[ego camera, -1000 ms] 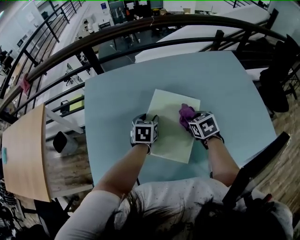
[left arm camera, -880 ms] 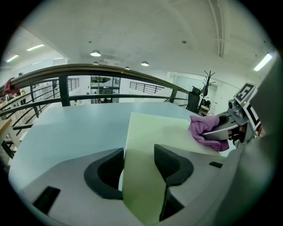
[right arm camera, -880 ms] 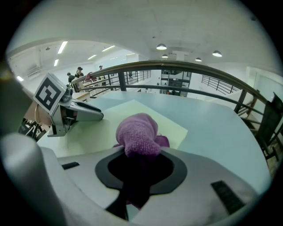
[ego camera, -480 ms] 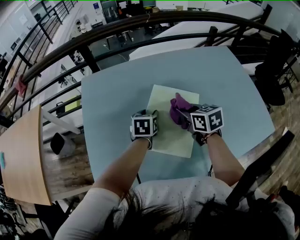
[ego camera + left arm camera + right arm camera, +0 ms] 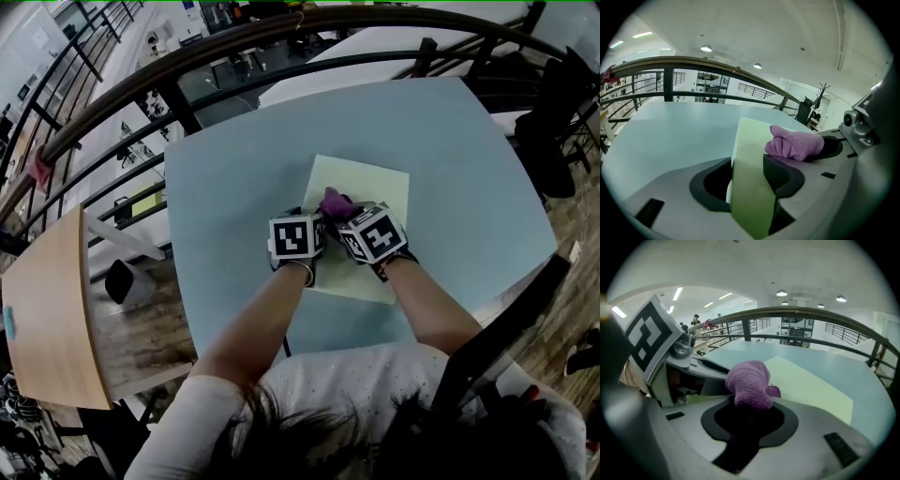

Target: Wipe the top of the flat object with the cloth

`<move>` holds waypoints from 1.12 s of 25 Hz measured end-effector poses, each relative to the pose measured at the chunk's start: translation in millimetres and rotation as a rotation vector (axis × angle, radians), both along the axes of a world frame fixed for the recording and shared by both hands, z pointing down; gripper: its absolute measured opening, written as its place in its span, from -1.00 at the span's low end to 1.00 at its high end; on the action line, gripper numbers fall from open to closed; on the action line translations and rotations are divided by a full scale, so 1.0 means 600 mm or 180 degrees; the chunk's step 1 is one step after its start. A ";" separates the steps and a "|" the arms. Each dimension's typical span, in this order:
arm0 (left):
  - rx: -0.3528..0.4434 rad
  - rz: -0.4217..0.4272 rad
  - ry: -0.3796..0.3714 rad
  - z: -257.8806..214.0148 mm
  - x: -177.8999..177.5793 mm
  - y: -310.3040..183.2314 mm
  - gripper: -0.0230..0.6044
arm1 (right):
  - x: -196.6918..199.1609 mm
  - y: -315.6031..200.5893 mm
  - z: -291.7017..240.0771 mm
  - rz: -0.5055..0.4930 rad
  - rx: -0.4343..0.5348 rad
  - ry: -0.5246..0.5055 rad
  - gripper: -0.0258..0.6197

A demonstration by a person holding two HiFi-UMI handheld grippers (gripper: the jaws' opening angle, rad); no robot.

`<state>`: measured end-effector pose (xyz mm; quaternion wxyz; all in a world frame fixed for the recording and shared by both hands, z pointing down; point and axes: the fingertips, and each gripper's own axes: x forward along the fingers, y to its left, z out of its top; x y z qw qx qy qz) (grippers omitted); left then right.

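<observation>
In the head view, my left tongs [image 5: 307, 217] and my right tongs [image 5: 342, 214] stand close side by side, at the near left part of the pale green sheet [image 5: 375, 187]. The sheet lies flat on the light blue table [image 5: 225, 159]. The purple cloth [image 5: 336, 201] sticks out in front of the right tongs, just beside the tips of the left tongs.

In the left gripper view, my jaws stand apart and have just been closing a little. The left edge of the sheet runs between them, nearer to the right jaw, but the pads do not press on it. The cloth is ahead and to the right, low over the sheet.

In the right gripper view, my jaws are clamped on the cloth, and a thick bunch of it stands out ahead of the tips. The sheet stretches ahead and to the right of them. The left tongs are just to the left.
</observation>
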<state>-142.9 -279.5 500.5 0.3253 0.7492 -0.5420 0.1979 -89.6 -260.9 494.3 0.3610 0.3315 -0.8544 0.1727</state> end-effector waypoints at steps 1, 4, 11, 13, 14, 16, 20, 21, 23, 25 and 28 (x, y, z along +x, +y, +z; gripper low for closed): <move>-0.0037 -0.0013 0.0042 0.001 -0.003 0.000 -0.29 | 0.002 0.000 0.002 -0.0027 0.0033 0.0098 -0.63; -0.0103 -0.0030 0.0163 0.006 -0.008 0.001 -0.30 | 0.014 0.000 0.006 -0.0042 0.0099 0.0302 -0.63; -0.0182 -0.0037 0.0231 0.012 -0.009 0.002 -0.29 | 0.097 0.003 0.011 0.0175 0.0087 0.0455 -0.63; -0.0205 -0.0041 0.0244 0.014 -0.010 0.002 -0.29 | 0.119 0.005 0.011 0.0264 0.0095 0.0445 -0.63; -0.0210 -0.0041 0.0245 0.014 -0.010 0.002 -0.28 | 0.129 0.006 0.010 0.0307 0.0100 0.0442 -0.63; -0.0208 -0.0038 0.0238 0.013 -0.009 0.001 -0.28 | 0.148 0.006 0.008 0.0393 0.0112 0.0433 -0.63; -0.0221 -0.0040 0.0270 0.015 -0.007 -0.001 -0.28 | 0.178 0.009 0.007 0.0514 0.0140 0.0440 -0.63; -0.0227 -0.0040 0.0278 0.015 -0.007 -0.001 -0.28 | 0.186 0.010 0.007 0.0542 0.0133 0.0444 -0.63; -0.0233 -0.0036 0.0294 0.016 -0.006 -0.001 -0.28 | 0.206 0.011 0.005 0.0622 0.0106 0.0454 -0.63; -0.0236 -0.0039 0.0310 0.017 -0.008 -0.001 -0.28 | 0.224 0.012 0.004 0.0724 0.0083 0.0459 -0.63; -0.0234 -0.0043 0.0326 0.016 -0.010 -0.001 -0.28 | 0.247 0.012 0.001 0.0898 0.0040 0.0335 -0.63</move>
